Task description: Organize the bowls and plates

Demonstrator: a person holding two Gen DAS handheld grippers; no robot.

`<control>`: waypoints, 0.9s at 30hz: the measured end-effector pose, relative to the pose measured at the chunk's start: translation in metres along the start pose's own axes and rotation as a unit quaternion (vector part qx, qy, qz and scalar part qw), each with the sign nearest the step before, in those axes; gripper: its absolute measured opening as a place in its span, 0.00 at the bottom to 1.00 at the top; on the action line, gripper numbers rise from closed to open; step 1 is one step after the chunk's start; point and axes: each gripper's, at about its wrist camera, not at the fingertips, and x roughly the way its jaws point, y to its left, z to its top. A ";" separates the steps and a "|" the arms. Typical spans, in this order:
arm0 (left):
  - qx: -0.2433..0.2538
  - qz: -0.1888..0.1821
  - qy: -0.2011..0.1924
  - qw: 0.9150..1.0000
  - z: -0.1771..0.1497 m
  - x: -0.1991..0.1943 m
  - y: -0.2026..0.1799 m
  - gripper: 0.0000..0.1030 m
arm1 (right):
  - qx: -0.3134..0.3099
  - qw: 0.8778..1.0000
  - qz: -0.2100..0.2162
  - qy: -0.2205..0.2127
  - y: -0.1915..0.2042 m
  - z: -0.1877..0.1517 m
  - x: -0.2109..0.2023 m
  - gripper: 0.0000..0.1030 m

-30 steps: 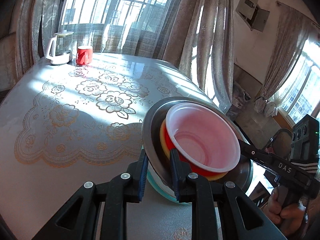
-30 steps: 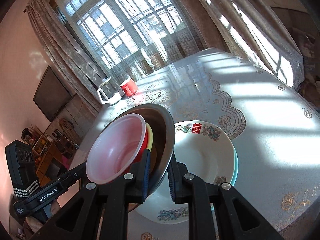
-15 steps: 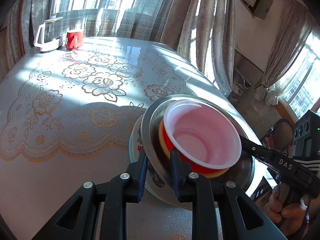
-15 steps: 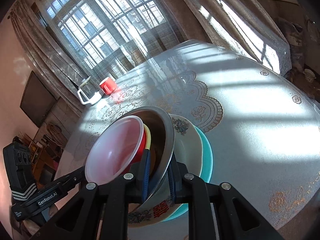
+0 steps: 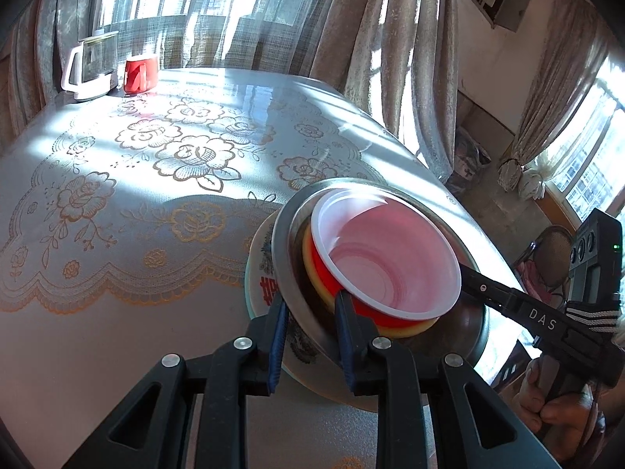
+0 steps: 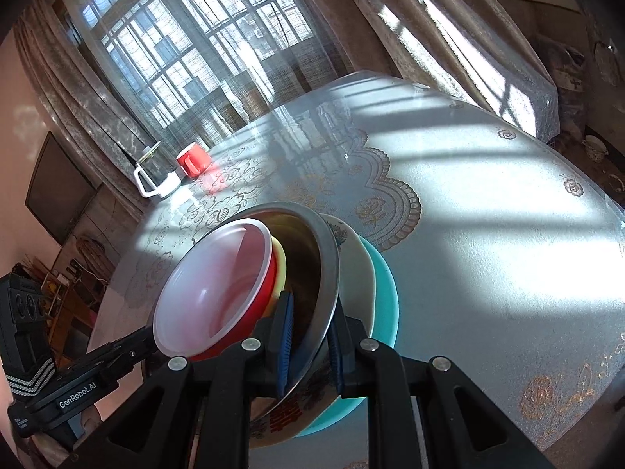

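While gripped both sides, round steel bowl [image 5: 474, 326] holds nested plastic bowls [image 5: 384, 260].

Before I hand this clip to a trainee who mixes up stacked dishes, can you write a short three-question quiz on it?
1. True or false: the steel bowl holds other bowls.
2. Which lies lowest in the stack? A the teal plate B the white bowl C the red mug
3. What does the right gripper clamp?

Key: 1 true. 2 A. 3 the steel bowl's rim; the left gripper straddles the opposite rim.
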 end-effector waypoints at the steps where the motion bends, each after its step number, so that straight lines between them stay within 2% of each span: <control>1: -0.001 0.001 0.000 1.000 0.000 0.000 0.000 0.24 | -0.001 1.000 0.000 0.002 0.000 0.000 0.001 0.17; 17: -0.007 0.009 0.004 1.000 -0.002 0.000 -0.001 0.26 | 0.026 0.999 0.021 0.015 -0.001 -0.001 0.000 0.18; 22: -0.006 0.011 0.004 1.000 -0.003 -0.001 -0.003 0.27 | 0.025 0.999 0.027 0.014 0.001 0.000 -0.005 0.27; 27: -0.005 0.011 0.002 1.000 -0.005 -0.002 -0.004 0.28 | 0.028 0.999 0.028 0.007 0.001 -0.002 -0.011 0.30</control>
